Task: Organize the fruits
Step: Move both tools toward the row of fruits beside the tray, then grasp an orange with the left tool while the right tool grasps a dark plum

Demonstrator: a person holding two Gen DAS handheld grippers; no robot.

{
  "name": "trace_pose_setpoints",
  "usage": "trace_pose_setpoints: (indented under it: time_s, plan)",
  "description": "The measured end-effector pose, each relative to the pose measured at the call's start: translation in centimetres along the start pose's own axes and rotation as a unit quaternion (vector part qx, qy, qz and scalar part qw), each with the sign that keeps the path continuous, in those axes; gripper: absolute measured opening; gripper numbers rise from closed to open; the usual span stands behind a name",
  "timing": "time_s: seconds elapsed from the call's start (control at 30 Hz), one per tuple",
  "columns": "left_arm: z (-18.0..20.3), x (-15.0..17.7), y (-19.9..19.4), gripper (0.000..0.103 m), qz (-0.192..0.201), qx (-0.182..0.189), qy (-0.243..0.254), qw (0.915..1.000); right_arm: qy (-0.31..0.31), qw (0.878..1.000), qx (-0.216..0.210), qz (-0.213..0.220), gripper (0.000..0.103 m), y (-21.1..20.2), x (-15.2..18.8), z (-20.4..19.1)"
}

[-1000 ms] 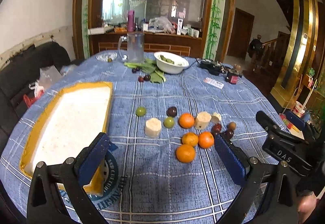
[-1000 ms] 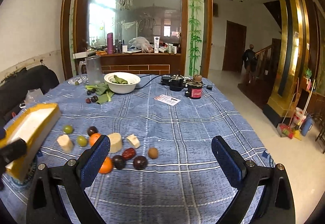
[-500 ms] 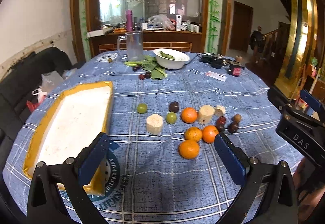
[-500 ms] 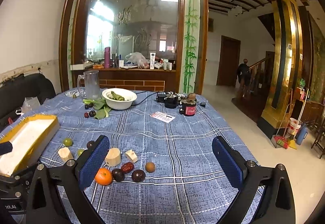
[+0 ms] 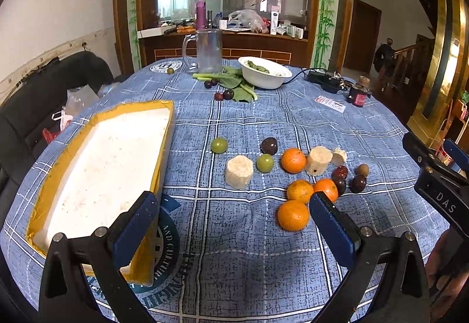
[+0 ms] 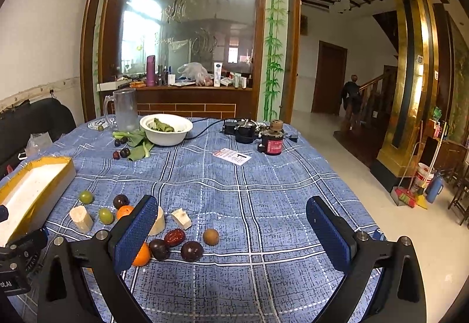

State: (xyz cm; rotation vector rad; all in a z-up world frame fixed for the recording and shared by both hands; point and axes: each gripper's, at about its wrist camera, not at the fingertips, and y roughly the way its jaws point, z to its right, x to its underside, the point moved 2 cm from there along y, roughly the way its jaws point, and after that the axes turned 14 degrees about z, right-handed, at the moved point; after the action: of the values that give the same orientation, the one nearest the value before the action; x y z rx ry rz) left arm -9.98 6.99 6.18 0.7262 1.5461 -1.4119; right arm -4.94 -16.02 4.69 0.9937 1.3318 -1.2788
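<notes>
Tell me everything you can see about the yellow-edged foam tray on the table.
The foam tray is a long, shallow rectangular box, white inside with a speckled, slightly dirty floor, and yellow tape or paper around its rim and outer walls. It holds nothing. It lies flat on the blue checked tablecloth at the table's left side, apart from the fruit. Its near corner covers part of a round printed emblem.

Tablecloth (image 5: 234,235): blue w/ white plaid lines. Tray (image 5: 158,165): yellow rim, white inside. Oranges (image 5: 293,215) bright orange; 2 grapes (image 5: 219,145) green; plums (image 6: 191,251) dark purple; date (image 6: 175,237) dark red. Cut chunks (image 5: 239,172) pale cream. Bowl (image 6: 166,134) white, greens in it. Gripper pads (image 6: 134,235) blue, dotted texture, on black frames.
</notes>
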Motion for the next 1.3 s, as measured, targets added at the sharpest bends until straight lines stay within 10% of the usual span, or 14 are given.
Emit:
trace_pose_setpoints:
  time_s: [0.8,0.97,1.3]
  plan:
    - [-0.2,0.7,3.1,0.101,-0.029,0.069,-0.007,0.9972,0.119,0.979,-0.075,-0.148,0.101,6.9,4.0,3.6]
    - [2.0,1.7,3.7,0.063,-0.056,0.131,0.009,0.9898,0.113,0.969,-0.131,-0.175,0.089,7.3,4.9,1.8]
    - [4.7,3.1,4.7,0.05,-0.085,0.177,0.033,0.98,0.052,0.963,-0.171,-0.204,0.055,6.6,6.2,-1.1]
